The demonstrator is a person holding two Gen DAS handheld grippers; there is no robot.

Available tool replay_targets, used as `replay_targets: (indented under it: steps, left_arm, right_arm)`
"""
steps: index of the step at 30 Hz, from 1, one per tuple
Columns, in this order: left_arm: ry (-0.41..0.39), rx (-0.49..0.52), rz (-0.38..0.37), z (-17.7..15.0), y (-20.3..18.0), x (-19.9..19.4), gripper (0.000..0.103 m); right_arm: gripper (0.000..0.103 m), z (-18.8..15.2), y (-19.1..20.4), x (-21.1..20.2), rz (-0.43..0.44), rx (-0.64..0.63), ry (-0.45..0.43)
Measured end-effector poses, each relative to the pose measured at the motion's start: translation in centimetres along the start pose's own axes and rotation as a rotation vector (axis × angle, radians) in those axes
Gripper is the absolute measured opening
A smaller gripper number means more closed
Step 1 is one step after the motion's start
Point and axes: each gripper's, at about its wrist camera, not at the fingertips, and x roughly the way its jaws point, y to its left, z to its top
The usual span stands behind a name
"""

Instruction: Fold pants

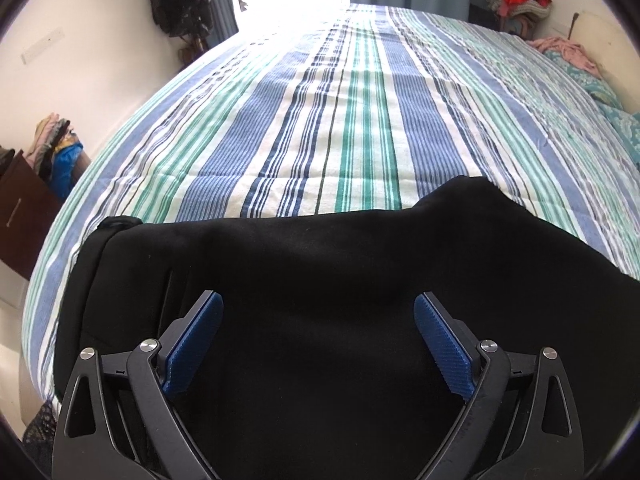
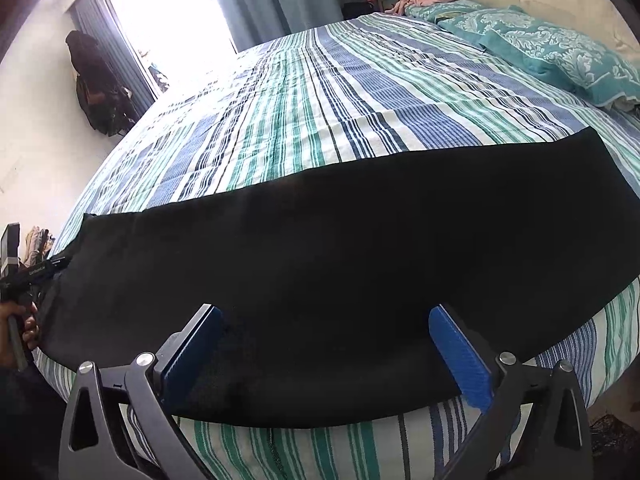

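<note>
Black pants (image 2: 340, 260) lie flat along near edge of striped bed (image 2: 320, 100), spread long for lengthwise fold. Left hand-held gripper (image 1: 318, 312) released, jaws wide above one end; right hand-held gripper (image 2: 324, 320) released too, poised over near hem for pickup.

Almost nothing legible from my seat.

I saw one line of small pale lettering on the dark body of the left gripper (image 2: 38, 271), at the left edge of the right wrist view, but it was too small and blurred for me to read. Neither view showed any other writing or numbers.
</note>
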Motion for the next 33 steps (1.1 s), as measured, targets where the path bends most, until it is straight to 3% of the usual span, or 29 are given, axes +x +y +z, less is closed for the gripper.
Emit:
replay_targets:
  steps: [5,9,15,20,25,30,33]
  left_arm:
    - [-0.066,0.041,-0.073,-1.2,-2.7,-4.3,0.097]
    - [-0.072,0.077,-0.146,-2.0,-6.0,-5.5,0.098]
    - [-0.06,0.075,-0.158,-1.8,-9.2,-4.3,0.097]
    - [0.013,0.092,-0.096,-2.9,-9.6,-0.7,0.098]
    - [-0.036,0.064,-0.143,-4.2,-8.3,-0.2,0.103]
    - [-0.04,0.076,-0.137,-4.2,-8.5,-0.2,0.103]
    - [-0.044,0.078,-0.134,-4.3,-8.6,-0.2,0.103]
  right_arm:
    - [0.102,0.7,-2.1,-1.8,-0.019,0.114,-0.084]
    - [0.102,1.1,-3.3,-2.4,-0.028,0.173,-0.117]
    - [0.102,1.3,-3.1,-2.5,-0.038,0.151,-0.124]
    - [0.102,1.1,-2.8,-2.8,-0.04,0.128,-0.133]
    - [0.102,1.3,-3.6,-3.0,-0.016,0.163,-0.142]
    - [0.102,4.1,-9.3,-3.0,0.032,0.331,-0.135]
    - [0.102,6.5,-15.1,-2.3,0.01,0.416,-0.066]
